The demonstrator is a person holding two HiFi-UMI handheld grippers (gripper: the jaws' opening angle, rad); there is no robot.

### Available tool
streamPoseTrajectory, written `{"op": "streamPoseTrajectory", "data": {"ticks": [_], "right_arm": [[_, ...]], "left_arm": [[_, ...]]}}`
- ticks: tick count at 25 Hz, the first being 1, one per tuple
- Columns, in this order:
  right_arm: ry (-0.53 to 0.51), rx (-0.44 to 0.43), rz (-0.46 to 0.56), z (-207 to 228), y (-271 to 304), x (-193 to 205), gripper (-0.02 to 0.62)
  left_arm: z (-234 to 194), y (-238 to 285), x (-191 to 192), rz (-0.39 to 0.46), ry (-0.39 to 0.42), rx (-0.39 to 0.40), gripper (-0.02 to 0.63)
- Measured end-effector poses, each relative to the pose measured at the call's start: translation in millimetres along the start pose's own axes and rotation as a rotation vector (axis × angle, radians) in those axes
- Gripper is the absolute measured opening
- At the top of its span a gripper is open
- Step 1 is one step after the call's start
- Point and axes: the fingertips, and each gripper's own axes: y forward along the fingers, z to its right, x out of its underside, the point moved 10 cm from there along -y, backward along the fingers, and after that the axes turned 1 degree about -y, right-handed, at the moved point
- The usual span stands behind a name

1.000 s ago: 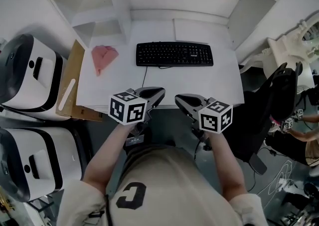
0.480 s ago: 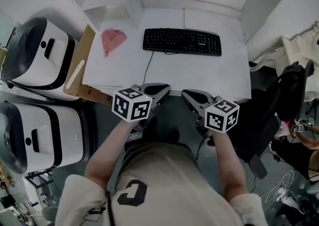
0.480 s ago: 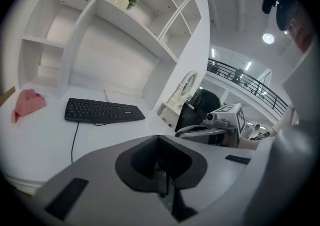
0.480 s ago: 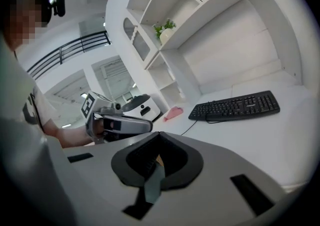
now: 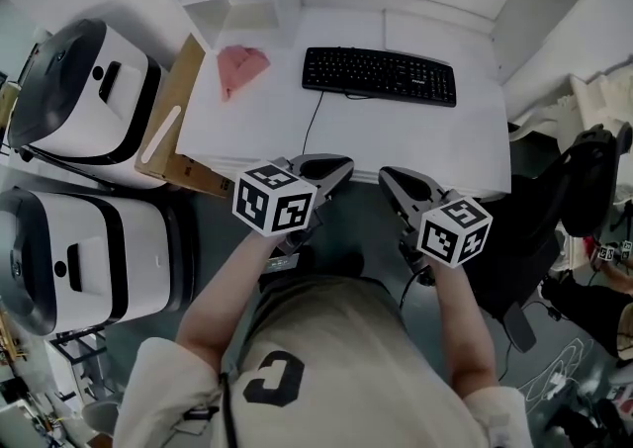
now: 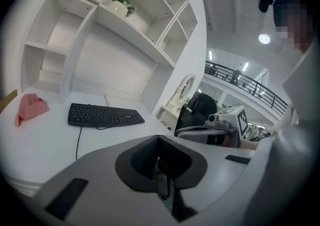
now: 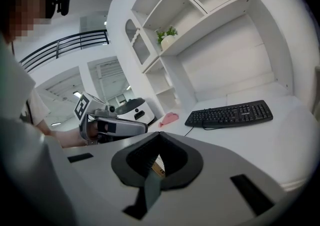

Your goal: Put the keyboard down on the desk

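While the person holds them side by side just off the front edge of the desk (image 5: 406,139), the left gripper (image 5: 331,167) and the right gripper (image 5: 396,179) are both closed with nothing between the jaws, as they were half a second ago. They touch nothing. The black keyboard (image 5: 379,75) lies flat on the desk near its back edge, a little right of the middle and well apart from both grippers. It has not shifted relative to the pink cloth (image 5: 241,67) near the back left corner. Its cable (image 5: 313,128) runs toward the front edge. A cardboard sheet (image 5: 176,125) lies along the desk's left edge. In the head view the whole desk now sits slightly further right than before.
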Motion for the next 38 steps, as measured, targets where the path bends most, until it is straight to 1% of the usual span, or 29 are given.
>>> {"op": "streamPoseTrajectory", "data": {"ticks": [4,9,15,17,19,21,25,28,34,38], "right_arm": [[-0.013,-0.012,0.014,-22.8,14.0,2.8,0.023],[-0.047,-0.017,0.068,-53.5,27.4,-4.9,0.025],[-0.081,-0.038,0.105,-83.3,35.0,-11.7,0.024],[-0.101,-0.035,0.114,-91.9,34.3,-12.4,0.025],[-0.125,-0.025,0.126,-99.2,31.5,-15.5,0.025],[-0.141,-0.010,0.138,-102.7,29.5,-18.1,0.025],[-0.117,0.012,0.147,-104.7,27.7,-15.4,0.025],[-0.113,0.019,0.145,-107.8,25.9,-12.3,0.025],[-0.133,0.068,0.150,-110.4,11.4,-10.6,0.025],[-0.120,0.095,0.155,-106.4,3.1,-8.4,0.025]], "left_arm": [[-7.5,-16.7,5.4,0.005,0.016,0.020,0.012],[-20.0,-45.9,6.8,0.033,0.042,0.032,0.012],[-24.3,-71.5,3.9,0.058,0.075,0.061,0.012],[-22.9,-79.3,3.0,0.062,0.110,0.058,0.012],[-23.0,-87.1,-2.2,0.069,0.164,0.032,0.012],[-23.0,-93.7,-9.1,0.082,0.200,0.021,0.012],[-16.5,-103.3,-13.8,0.115,0.201,0.054,0.012],[-8.5,-106.3,-13.2,0.129,0.209,0.063,0.012],[-1.1,-90.9,-14.3,0.106,0.223,0.083,0.012],[2.2,-81.6,-13.5,0.088,0.225,0.106,0.012]]}}
